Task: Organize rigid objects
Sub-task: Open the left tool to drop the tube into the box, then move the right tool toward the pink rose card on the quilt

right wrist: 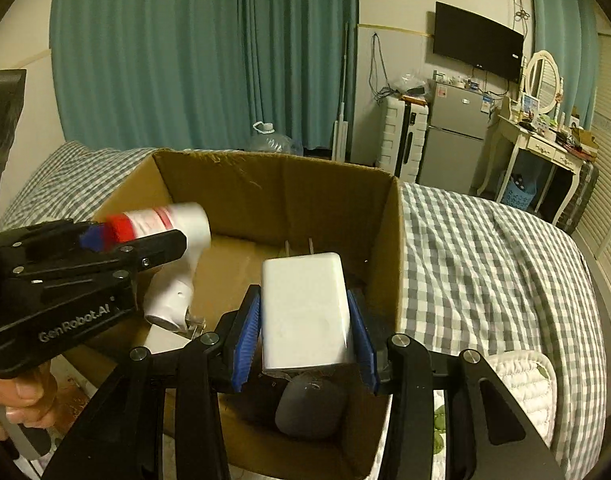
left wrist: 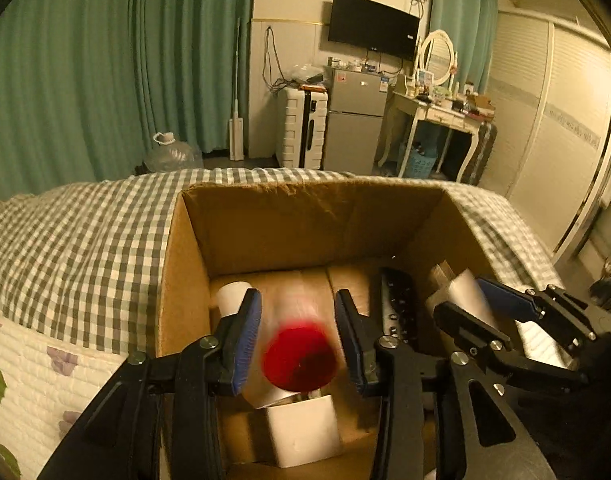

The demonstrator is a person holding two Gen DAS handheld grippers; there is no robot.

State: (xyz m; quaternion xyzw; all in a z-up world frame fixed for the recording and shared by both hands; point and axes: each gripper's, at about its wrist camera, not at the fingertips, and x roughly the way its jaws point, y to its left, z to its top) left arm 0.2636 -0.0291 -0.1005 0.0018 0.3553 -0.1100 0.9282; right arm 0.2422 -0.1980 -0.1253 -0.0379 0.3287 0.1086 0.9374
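Observation:
An open cardboard box (left wrist: 265,216) sits on a checked bed; it also shows in the right wrist view (right wrist: 273,184). My left gripper (left wrist: 299,340) hangs over the box, open, with a blurred white bottle with a red cap (left wrist: 299,354) between its fingers but apart from them; the same bottle shows in the right wrist view (right wrist: 165,222). My right gripper (right wrist: 303,340) is shut on a white charger block (right wrist: 305,308) with its prongs pointing away, held over the box. In the left view this gripper (left wrist: 477,312) holds the block at right.
In the box lie a white block (left wrist: 305,428), a white cup-like piece (left wrist: 231,296), a black remote (left wrist: 399,304), a dark rounded object (right wrist: 311,408) and a white handle-shaped item (right wrist: 169,300). The checked bedspread (right wrist: 485,264) surrounds the box.

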